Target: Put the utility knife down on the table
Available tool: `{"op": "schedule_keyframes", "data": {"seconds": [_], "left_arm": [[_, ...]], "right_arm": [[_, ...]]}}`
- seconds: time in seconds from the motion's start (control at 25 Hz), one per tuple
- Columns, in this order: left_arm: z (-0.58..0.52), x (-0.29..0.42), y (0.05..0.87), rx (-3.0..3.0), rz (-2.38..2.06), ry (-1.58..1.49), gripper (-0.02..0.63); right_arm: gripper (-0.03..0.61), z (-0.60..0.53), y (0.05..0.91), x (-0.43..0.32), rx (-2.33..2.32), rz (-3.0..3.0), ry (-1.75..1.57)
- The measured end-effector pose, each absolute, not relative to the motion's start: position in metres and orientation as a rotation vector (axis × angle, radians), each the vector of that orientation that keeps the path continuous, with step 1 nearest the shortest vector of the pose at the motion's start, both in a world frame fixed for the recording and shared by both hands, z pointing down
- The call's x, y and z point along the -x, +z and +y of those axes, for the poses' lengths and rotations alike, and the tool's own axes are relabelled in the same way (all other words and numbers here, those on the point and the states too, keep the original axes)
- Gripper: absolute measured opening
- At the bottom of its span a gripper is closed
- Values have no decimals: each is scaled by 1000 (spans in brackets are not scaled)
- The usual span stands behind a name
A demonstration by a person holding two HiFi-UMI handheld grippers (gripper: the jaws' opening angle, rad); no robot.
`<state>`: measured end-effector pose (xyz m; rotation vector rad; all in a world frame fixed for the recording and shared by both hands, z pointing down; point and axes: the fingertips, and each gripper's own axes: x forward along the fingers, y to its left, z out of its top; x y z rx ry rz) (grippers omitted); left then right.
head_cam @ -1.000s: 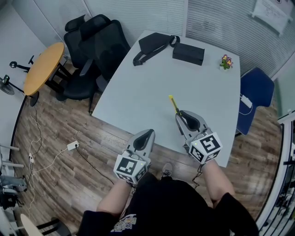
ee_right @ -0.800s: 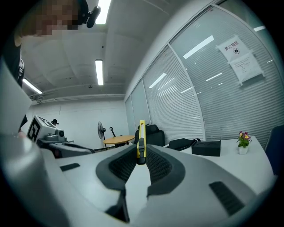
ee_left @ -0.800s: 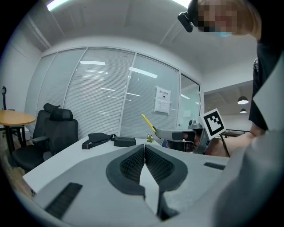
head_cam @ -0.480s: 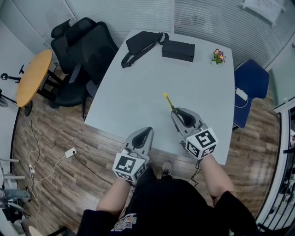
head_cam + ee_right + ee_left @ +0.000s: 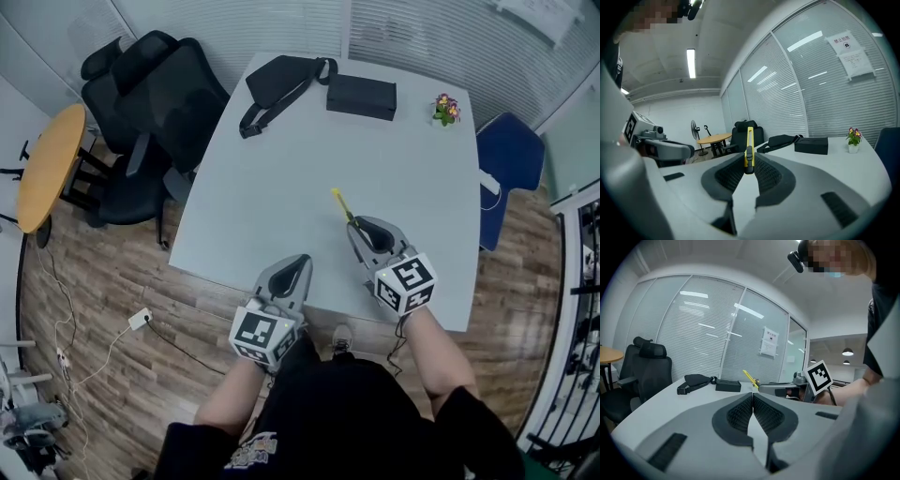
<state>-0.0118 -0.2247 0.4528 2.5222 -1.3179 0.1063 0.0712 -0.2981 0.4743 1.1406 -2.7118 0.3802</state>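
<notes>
Both hands have eased forward and lower toward the tabletop (image 5: 281, 187) since a second ago, and the yellow blade end has kept its angle.

Head view: the right tongs (image 5: 355, 224) hang over the near right part of the tabletop, clamped on the utility knife (image 5: 342, 203). The knife sticks out ahead of them and slants away from the person toward the middle of the surface. The left tongs (image 5: 301, 261) sit at the near edge, pointing the same way and well apart from the knife. They look parked there to stay out of the way, since this job needs only one hand. A black bag (image 5: 281, 82), a black box (image 5: 361, 96) and a small flower pot (image 5: 446, 109) line the far side, so the bare middle is the natural place to lay the knife.

Left gripper view: its two pads meet with nothing between them, so these tongs are closed and empty. Past them the right hand's tool shows with the yellow knife poking out, seemingly still clear of the surface.

Right gripper view: the pads pinch the knife's rear end, and its body runs straight out along the line of the jaws. Held by the tail like this, the long body can probably be brought flat onto the tabletop before release. I judge it is not yet set down.
</notes>
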Motion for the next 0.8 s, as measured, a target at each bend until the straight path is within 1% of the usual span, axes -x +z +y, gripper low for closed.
{"op": "schedule_keyframes", "data": {"seconds": [0.48, 0.8], "left_arm": [[-252, 54, 481, -2512, -1220, 139, 6], [-259, 73, 499, -2494, -1172, 154, 6]], "right_arm": [[67, -334, 554, -26, -1111, -2528, 469], [67, -343, 618, -12, -1080, -2385, 538]]}}
